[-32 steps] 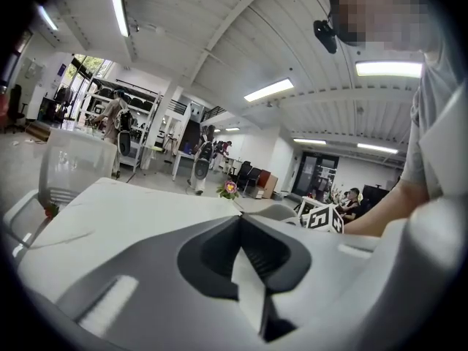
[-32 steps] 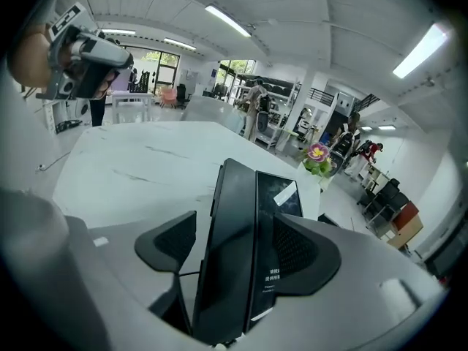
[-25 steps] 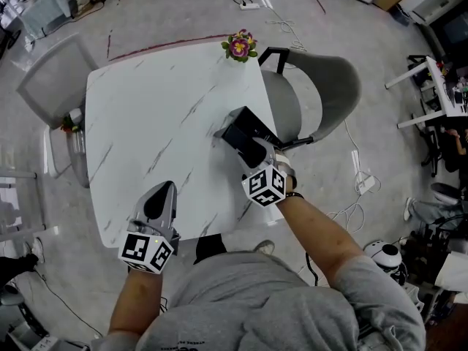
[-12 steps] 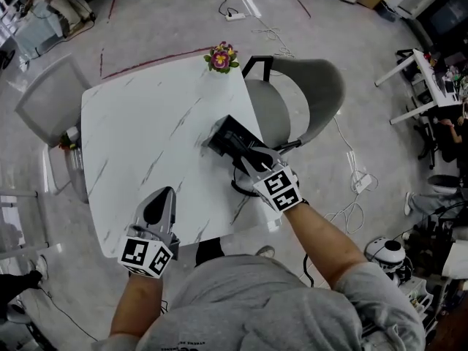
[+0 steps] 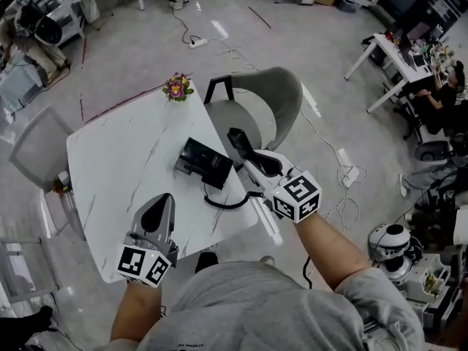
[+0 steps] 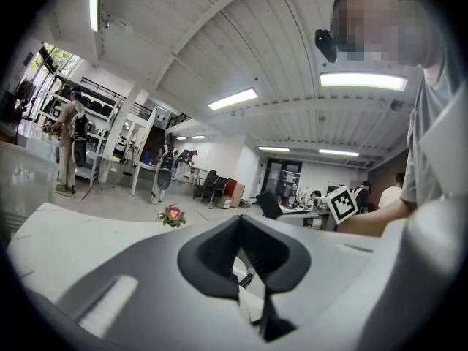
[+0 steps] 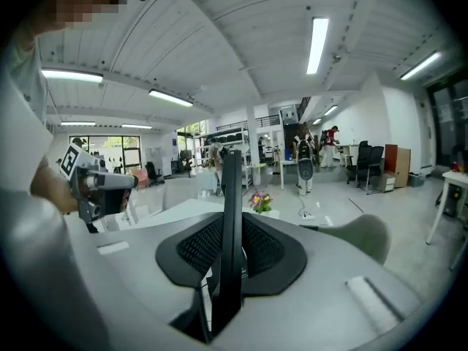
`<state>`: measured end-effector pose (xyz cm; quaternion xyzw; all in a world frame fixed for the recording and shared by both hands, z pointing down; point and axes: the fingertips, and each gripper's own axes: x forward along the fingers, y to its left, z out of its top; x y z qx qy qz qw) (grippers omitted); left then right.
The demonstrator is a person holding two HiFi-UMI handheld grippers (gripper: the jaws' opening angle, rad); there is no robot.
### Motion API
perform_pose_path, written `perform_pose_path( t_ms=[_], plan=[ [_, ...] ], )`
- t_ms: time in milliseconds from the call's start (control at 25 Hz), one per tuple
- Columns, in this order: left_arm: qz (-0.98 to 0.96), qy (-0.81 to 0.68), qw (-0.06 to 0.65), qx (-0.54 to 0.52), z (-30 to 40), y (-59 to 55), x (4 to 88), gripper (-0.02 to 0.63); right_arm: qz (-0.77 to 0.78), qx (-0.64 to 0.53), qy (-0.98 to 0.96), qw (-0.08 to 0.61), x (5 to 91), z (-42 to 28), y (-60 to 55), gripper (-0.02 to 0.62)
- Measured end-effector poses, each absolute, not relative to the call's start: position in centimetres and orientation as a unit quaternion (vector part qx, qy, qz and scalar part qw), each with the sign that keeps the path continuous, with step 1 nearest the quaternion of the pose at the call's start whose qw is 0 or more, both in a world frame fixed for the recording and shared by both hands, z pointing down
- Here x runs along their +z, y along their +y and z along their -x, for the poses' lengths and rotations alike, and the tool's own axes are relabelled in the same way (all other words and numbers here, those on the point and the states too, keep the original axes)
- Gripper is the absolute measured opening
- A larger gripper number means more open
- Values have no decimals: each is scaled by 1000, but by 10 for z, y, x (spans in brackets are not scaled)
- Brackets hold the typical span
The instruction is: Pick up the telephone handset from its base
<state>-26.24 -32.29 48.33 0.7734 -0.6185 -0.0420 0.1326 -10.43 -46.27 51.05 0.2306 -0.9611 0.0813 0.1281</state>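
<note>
The right gripper (image 7: 231, 229) has its jaws pinched on the black telephone handset (image 7: 231, 196), which stands as an upright dark bar between the two ribbed pads at the centre of the right gripper view. In the head view the handset sits just right of centre, slanting toward the upper left, in the air over the desk's right edge and apart from its base. The black base (image 5: 205, 161) lies on the white marbled desk (image 5: 110, 167), just left of the handset. A dark coiled cord (image 5: 227, 202) loops below the base toward the gripper. The left gripper (image 5: 164, 198), at lower left over the desk's near edge, has its jaws pressed together on nothing. A grey chair (image 5: 274, 101) stands beyond the desk's right edge, and a small flower pot (image 5: 176, 87) sits at the desk's far corner.
</note>
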Motion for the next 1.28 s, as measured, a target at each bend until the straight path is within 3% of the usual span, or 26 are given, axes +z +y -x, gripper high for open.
perform_pose_path(
  t_ms=[600,1280],
  plan=[
    [-874,-480,64,-38,93,-387,371,58,-371,74,-925,-42,349,-128,-449,77],
    [-922,-382,58,-25,-52,-426,331,58,-500,66,-850,-153,284,-338,-393,77]
  ],
)
